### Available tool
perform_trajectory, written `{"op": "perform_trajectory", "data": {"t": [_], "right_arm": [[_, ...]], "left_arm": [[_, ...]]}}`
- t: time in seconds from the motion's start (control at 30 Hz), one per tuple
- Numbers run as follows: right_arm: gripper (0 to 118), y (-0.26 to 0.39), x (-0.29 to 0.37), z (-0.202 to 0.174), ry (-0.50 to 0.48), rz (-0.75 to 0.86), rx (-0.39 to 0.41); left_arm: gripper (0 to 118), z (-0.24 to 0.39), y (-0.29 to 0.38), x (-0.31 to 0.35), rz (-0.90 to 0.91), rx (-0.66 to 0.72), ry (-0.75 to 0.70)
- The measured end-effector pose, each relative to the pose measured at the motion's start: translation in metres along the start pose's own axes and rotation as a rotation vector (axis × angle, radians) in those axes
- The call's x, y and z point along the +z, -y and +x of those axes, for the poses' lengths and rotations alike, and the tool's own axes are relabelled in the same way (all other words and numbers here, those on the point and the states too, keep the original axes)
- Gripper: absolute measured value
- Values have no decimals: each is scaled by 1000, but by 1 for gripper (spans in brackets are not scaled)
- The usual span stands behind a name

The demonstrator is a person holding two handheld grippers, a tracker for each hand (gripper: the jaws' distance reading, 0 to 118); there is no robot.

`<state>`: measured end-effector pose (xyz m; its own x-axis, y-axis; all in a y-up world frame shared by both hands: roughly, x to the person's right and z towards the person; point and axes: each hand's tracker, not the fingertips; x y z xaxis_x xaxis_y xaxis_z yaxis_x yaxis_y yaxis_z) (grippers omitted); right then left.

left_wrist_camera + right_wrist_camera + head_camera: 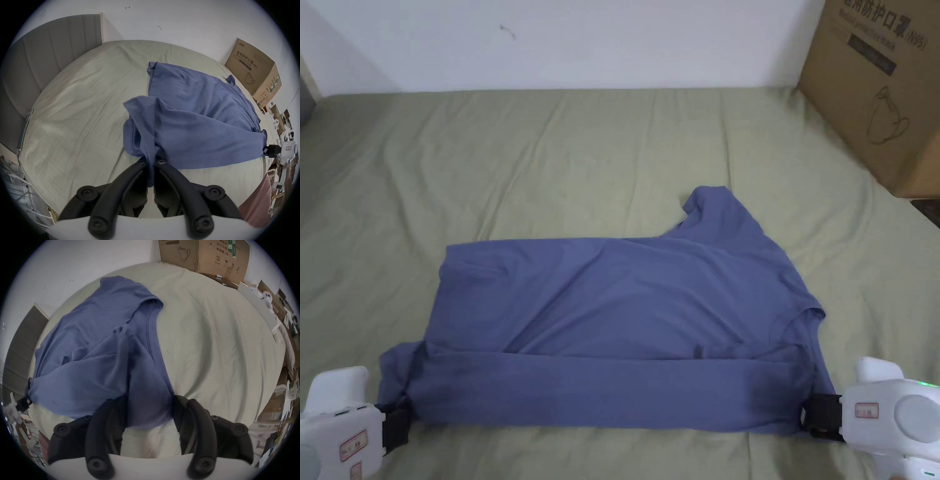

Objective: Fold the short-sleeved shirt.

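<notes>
Tongs nearest us: our left tongs [151, 164] are pressed together on a bunched hem corner of the blue shirt [625, 312], while our right tongs [148, 402] stand spread with the collar-end fabric draped loose between the jaws. Beyond them the shirt lies across the green bed [581, 150], near long edge already rolled over, far sleeve [712, 206] poking out toward the cardboard box [881, 87]. We judge the cloth light, limp and prone to sagging, so hold it at seamed edges and corners.

We see a wide bed with a wrinkled pale-green sheet [581, 144]; behind it a plain white wall [581, 37], a brown cardboard box [881, 87] on its right corner, a grey padded headboard [53, 53] at its left.
</notes>
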<state>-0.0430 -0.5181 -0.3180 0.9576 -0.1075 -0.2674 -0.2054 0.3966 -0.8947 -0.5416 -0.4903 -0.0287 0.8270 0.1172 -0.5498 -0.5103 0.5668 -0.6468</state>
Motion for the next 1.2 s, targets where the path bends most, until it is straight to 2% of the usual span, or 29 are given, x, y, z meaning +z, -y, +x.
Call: {"op": "perform_trajectory", "data": {"t": [0.03,0.07,0.1,0.4,0.6,0.63,0.67,0.7,0.73,0.77,0.8,0.87,0.9,0.93,0.97,1.0,1.03,1.1,1.2], "right_arm": [[8,0,11,-3,-36,24,47],[6,-1,21,-6,-73,39,68],[6,-1,27,-6,-99,47,50],[6,5,63,9,-50,57,65],[6,50,66,24,-38,8,73],[6,56,65,25,-46,13,66],[7,59,64,24,-50,20,57],[23,60,62,22,-45,17,55],[50,58,62,21,-27,10,54],[73,55,62,20,10,5,55],[79,52,64,19,5,11,57],[79,36,78,15,-17,60,51],[78,28,85,12,-35,91,58],[72,19,92,7,-68,131,79],[55,9,101,1,-88,159,94],[17,1,105,-5,-93,172,114],[3,-7,106,-11,-87,184,134],[3,-15,100,-26,-58,201,135],[1,-22,83,-36,-165,152,96]], "left_arm": [[4,1,-1,4,-3,-3,-4],[4,2,-2,8,1,-8,-3],[4,2,-3,12,5,-12,1],[4,-3,26,69,0,-67,-2],[5,-6,63,63,-58,-102,-32],[10,-4,65,61,-60,-101,-32],[23,-4,66,60,-54,-99,-50],[56,-3,65,60,-50,-102,-64],[86,-3,61,60,-53,-110,-77],[102,-3,57,61,-52,-112,-79],[103,-3,53,64,-37,-113,-72],[101,2,37,75,22,-99,-47],[96,5,30,78,44,-92,-40],[83,8,22,84,73,-86,-15],[60,12,14,87,102,-71,9],[16,16,8,87,122,-55,29],[0,20,2,83,137,-50,49],[0,32,-7,71,142,-49,30],[0,43,-13,52,106,-82,24]]}}
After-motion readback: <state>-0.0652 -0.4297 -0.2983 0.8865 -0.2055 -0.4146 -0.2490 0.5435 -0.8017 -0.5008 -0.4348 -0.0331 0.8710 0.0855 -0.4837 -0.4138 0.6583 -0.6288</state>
